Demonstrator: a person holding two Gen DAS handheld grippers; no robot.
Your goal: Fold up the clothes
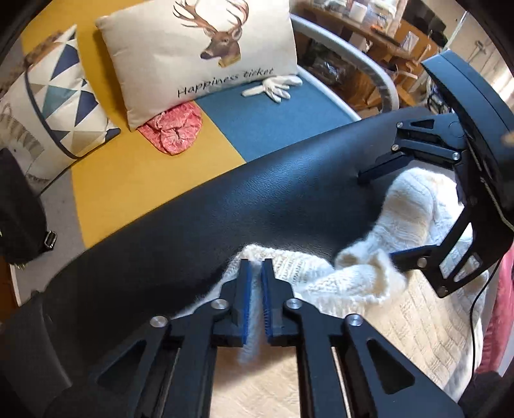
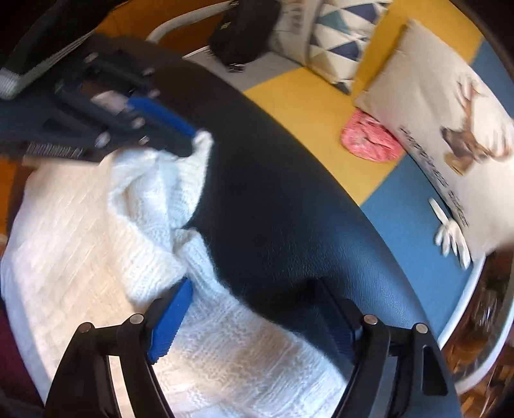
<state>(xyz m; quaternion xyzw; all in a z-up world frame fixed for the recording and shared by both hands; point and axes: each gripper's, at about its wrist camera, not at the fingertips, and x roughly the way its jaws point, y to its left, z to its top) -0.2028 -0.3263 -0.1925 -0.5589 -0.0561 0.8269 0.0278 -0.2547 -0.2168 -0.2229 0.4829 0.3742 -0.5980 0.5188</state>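
**White sweater on a black bench, 2 grippers at work**

Where the black leather-look bench [image 1: 257, 199] ends, a floor mat [image 1: 135, 173] of yellow and blue panels lies beyond, with cluttered wooden shelves [image 1: 379, 29] at the back of the room. 1 white knitted sweater [image 1: 353, 283] lies rumpled on the near side of the bench. The left gripper [image 1: 256, 289] has its jaws clenched on a fold of the sweater's edge. The right gripper [image 2: 257, 318] hangs over the sweater with jaws spread wide, grasping nothing. On the mat sit 2 cushions, 1 with a deer print [image 1: 205, 54] and 1 with triangles [image 1: 54, 93], plus 1 pink cloth [image 1: 173, 128] and 1 white glove [image 1: 273, 88].
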